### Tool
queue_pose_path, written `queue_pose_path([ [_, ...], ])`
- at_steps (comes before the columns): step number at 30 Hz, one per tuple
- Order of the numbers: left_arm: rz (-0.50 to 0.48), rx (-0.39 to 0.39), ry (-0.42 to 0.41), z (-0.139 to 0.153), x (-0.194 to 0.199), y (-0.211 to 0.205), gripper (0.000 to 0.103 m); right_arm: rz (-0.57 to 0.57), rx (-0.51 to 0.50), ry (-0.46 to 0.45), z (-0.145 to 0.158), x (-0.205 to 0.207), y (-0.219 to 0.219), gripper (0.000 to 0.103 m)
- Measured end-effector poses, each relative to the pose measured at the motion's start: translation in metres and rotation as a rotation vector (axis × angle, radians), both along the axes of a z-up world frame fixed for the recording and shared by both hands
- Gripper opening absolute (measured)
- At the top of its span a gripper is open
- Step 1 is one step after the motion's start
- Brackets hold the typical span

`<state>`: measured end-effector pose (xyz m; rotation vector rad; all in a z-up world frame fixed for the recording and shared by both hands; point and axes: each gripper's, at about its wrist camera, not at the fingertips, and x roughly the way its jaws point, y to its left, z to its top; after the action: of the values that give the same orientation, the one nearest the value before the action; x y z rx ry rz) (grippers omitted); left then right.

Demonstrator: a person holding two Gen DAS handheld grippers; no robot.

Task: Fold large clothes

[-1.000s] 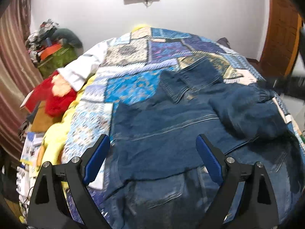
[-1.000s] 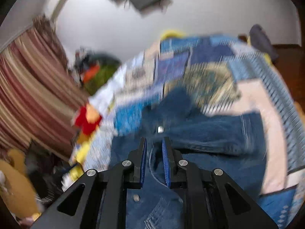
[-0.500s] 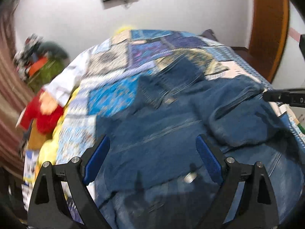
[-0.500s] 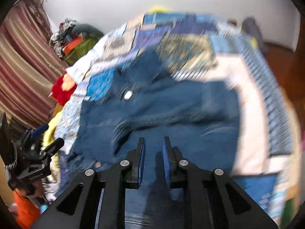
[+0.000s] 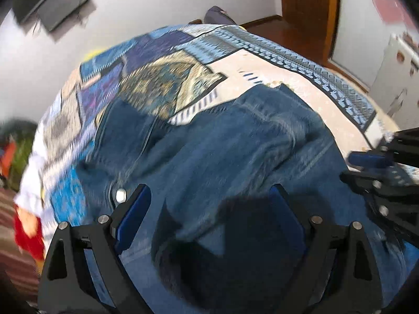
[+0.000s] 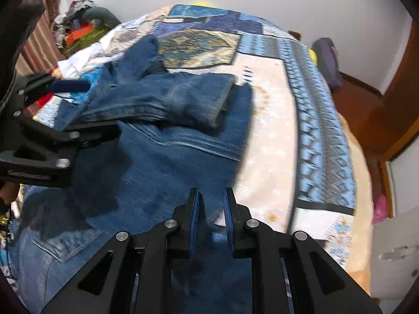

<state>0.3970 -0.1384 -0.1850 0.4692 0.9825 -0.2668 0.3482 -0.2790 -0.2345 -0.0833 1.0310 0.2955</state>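
A dark blue denim jacket [image 5: 222,151] [image 6: 157,157] lies spread on the bed, collar toward the far side. One sleeve [image 6: 170,99] is folded across its body. My left gripper [image 5: 209,193] hovers open above the jacket's middle, nothing between its blue pads; the right wrist view shows the left gripper [image 6: 86,110] from the side. My right gripper [image 6: 212,192] is shut over the jacket's near right hem with nothing visibly pinched. In the left wrist view the right gripper [image 5: 353,167] enters at the right edge.
A patchwork bedspread [image 6: 275,130] covers the bed, bare to the jacket's right. Lighter jeans [image 6: 39,248] lie at the near left. A clothes pile [image 6: 83,26] and red soft toy [image 5: 26,233] sit left of the bed; a wooden door [image 5: 306,7] stands right.
Both grippers have swept to the right across the jacket and come lower. The left gripper has rolled, so its view now tilts. Neither gripper's opening has visibly changed.
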Motion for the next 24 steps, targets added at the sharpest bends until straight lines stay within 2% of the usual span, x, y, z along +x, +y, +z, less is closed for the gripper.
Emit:
queue_pose_path([
  [2,-0.007,0.032,-0.008,-0.005,0.009,-0.012,0.092,-0.023,0.047,0.014,-0.002,-0.001,-0.013,0.024],
  [3,-0.013,0.038,-0.001,-0.008,0.014,-0.017,0.092,-0.044,0.058,0.020,-0.003,-0.001,-0.018,0.036],
  [4,-0.015,0.040,0.007,-0.012,0.019,-0.021,0.092,-0.068,0.058,0.021,-0.004,0.000,-0.022,0.054],
  [6,-0.007,0.039,0.015,-0.019,0.029,-0.025,0.092,-0.096,0.059,0.016,-0.004,-0.001,-0.029,0.069],
  [8,-0.011,0.018,0.001,-0.019,0.032,-0.026,0.080,-0.091,0.084,0.024,-0.005,-0.004,-0.034,0.069],
  [10,-0.002,0.009,-0.010,-0.018,0.033,-0.025,0.042,-0.084,0.078,0.029,-0.004,-0.008,-0.035,0.069],
  [11,0.023,0.018,-0.032,-0.015,0.033,-0.023,0.032,-0.081,0.066,0.030,-0.004,-0.010,-0.035,0.069],
  [12,0.035,0.019,-0.046,-0.012,0.034,-0.021,0.017,-0.080,0.059,0.033,-0.003,-0.013,-0.033,0.069],
  [13,0.048,0.011,-0.061,-0.006,0.034,-0.017,0.012,-0.079,0.053,0.034,-0.003,-0.015,-0.033,0.069],
  [18,0.132,-0.106,-0.172,0.050,0.029,0.030,0.009,-0.105,0.079,0.069,0.002,-0.007,-0.030,0.069],
  [20,0.181,-0.147,-0.233,0.078,0.024,0.060,0.009,-0.113,0.136,0.065,0.014,-0.001,-0.029,0.069],
  [24,0.278,-0.224,-0.298,0.116,0.013,0.122,0.007,-0.112,0.203,0.022,0.039,0.009,-0.019,0.069],
])
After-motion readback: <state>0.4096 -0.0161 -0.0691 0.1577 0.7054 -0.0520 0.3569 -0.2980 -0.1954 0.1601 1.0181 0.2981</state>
